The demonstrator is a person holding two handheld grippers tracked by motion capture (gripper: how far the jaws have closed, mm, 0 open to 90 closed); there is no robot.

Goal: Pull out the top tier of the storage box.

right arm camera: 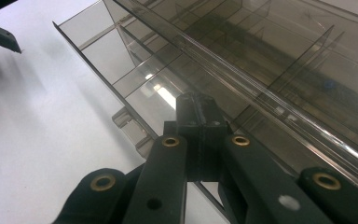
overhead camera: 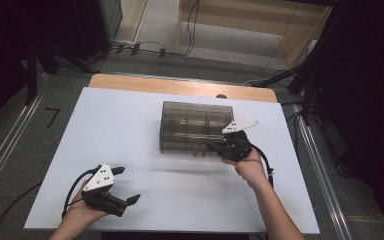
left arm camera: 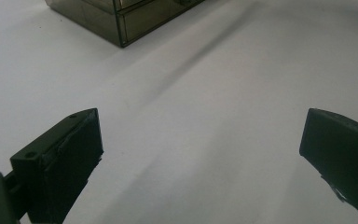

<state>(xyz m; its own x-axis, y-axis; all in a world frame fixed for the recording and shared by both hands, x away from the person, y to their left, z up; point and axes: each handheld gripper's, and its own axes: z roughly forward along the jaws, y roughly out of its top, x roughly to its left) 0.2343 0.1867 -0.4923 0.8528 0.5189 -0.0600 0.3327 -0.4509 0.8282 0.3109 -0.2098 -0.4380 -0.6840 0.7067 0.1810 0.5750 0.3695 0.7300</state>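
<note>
From the high view, a white table (overhead camera: pixel 130 145) takes up the middle of the frame. A smoky see-through box (overhead camera: pixel 192 125) with small drawers sits a little right of the middle. The right gripper (overhead camera: pixel 215 147) is at the lower right corner of the box, touching its front. A hand (overhead camera: pixel 252 167) holds it from below. The left gripper (overhead camera: pixel 126 185) rests at the lower left of the frame, well apart from the box. Its jaws stand wide apart with nothing between them.

In the left gripper view, the two black jaws rise from the lower left and lower right corners, far from each other, with only bare table between them. A corner of the box (left arm camera: pixel 121 18) peeks in at the top left.

In the right gripper view, the jaws are pressed together at the bottom middle. They pinch the front edge of a drawer (right arm camera: pixel 121 70) that is pulled out of the box. The drawer has thin walls inside that split it into little spaces.
</note>
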